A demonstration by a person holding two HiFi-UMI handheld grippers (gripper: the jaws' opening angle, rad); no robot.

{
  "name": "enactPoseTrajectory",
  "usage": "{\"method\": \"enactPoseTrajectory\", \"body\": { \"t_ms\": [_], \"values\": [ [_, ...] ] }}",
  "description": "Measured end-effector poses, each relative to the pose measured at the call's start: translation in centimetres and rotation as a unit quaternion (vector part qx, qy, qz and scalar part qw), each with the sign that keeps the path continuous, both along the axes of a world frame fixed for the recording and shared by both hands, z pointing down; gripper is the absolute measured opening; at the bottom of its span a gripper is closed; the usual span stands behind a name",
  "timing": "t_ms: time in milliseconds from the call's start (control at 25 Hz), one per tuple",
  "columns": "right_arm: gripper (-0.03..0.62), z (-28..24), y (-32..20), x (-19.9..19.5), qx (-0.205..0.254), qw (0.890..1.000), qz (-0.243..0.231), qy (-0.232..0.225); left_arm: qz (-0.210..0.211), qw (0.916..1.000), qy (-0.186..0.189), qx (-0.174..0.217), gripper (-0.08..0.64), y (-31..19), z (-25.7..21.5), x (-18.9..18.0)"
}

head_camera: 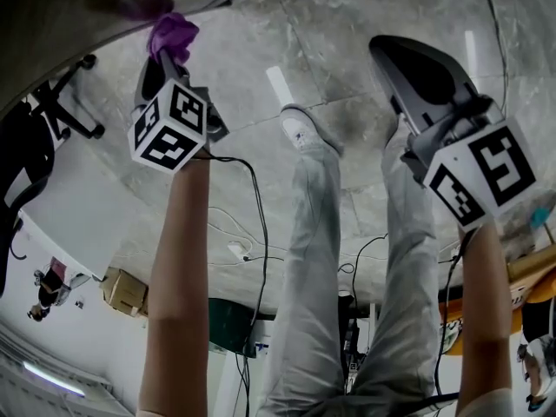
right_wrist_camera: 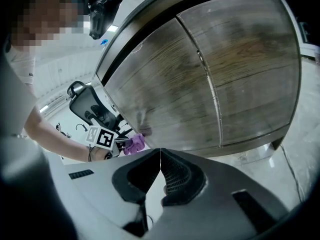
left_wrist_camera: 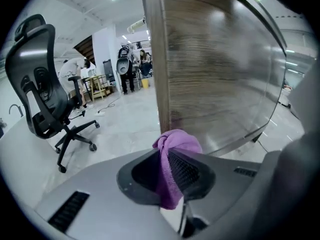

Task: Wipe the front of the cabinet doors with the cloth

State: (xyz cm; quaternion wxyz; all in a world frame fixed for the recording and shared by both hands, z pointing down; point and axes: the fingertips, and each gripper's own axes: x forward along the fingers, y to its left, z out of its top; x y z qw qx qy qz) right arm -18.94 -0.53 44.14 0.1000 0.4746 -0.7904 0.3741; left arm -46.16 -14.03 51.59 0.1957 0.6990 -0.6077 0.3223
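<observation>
My left gripper (head_camera: 170,49) is shut on a purple cloth (head_camera: 172,36), and the bunched cloth (left_wrist_camera: 176,143) touches the lower left corner of the wood-grain cabinet door (left_wrist_camera: 215,64). In the right gripper view the same cloth (right_wrist_camera: 134,143) rests against the left door (right_wrist_camera: 160,89) near its bottom edge, next to the right door (right_wrist_camera: 250,64). My right gripper (head_camera: 393,55) is shut with nothing between its jaws (right_wrist_camera: 160,156) and hangs apart from the cabinet, pointing at the doors.
A black office chair (left_wrist_camera: 42,91) stands on the grey floor left of the cabinet. Cables (head_camera: 248,233) trail on the floor by the person's legs (head_camera: 347,259). A cardboard box (head_camera: 126,292) and people at benches (left_wrist_camera: 127,66) are farther off.
</observation>
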Motion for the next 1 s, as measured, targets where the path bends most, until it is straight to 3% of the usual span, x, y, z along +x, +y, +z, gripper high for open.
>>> {"method": "enactPoseTrajectory", "body": {
  "t_ms": [160,400,720,840,1000],
  "values": [
    [0.028,-0.4,1.1,3.8,-0.004,1.0,0.0,0.003,0.05,0.9985,-0.01,-0.018,0.052,3.6,0.8,5.8],
    [0.028,0.5,3.0,9.1,-0.017,1.0,0.008,-0.003,0.151,0.9882,-0.01,-0.027,0.052,6.1,3.1,18.1],
    [0.028,2.8,5.1,14.4,-0.034,0.998,0.044,-0.017,0.277,0.9608,-0.019,-0.006,0.053,2.9,5.6,32.6],
    [0.028,4.3,5.6,16.1,-0.04,0.997,0.064,-0.016,0.312,0.9496,-0.032,-0.011,0.052,1.5,7.5,36.0],
    [0.028,5.6,7.8,15.9,-0.045,0.995,0.086,-0.014,0.301,0.9522,-0.033,-0.042,0.052,1.4,9.7,36.7]
  ]
}}
